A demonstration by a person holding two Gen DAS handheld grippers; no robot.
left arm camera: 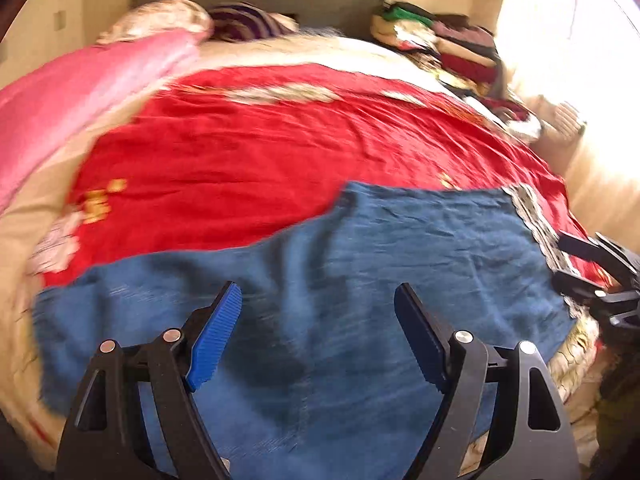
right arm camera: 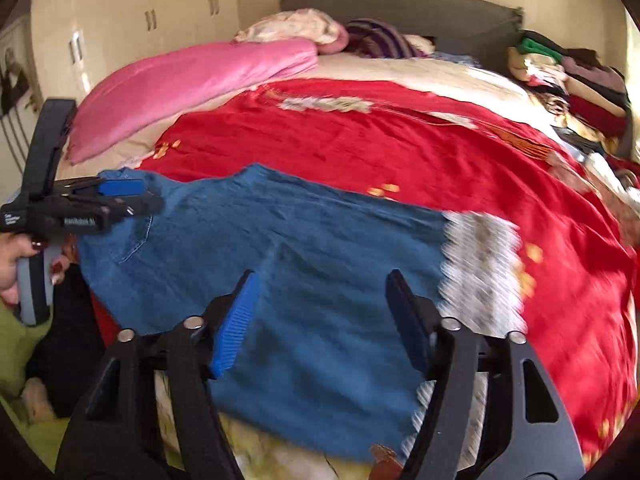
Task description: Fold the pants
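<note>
Blue denim pants [left arm camera: 360, 264] lie flat on the red bedspread [left arm camera: 260, 152], near the bed's front edge; they also show in the right wrist view [right arm camera: 312, 248]. A grey patterned trim [right arm camera: 480, 264] runs along their right end. My left gripper [left arm camera: 318, 336] is open and empty above the pants; it also shows from the side in the right wrist view [right arm camera: 132, 196], over the pants' left end with a back pocket. My right gripper [right arm camera: 322, 320] is open and empty above the pants' right half; it also shows at the trim end in the left wrist view [left arm camera: 568, 260].
A pink quilt [right arm camera: 192, 84] lies at the bed's far left. Pillows [right arm camera: 296, 28] sit by the grey headboard [right arm camera: 400, 12]. A pile of folded clothes [right arm camera: 572, 80] stands at the far right. Wardrobe doors [right arm camera: 120, 20] line the left wall.
</note>
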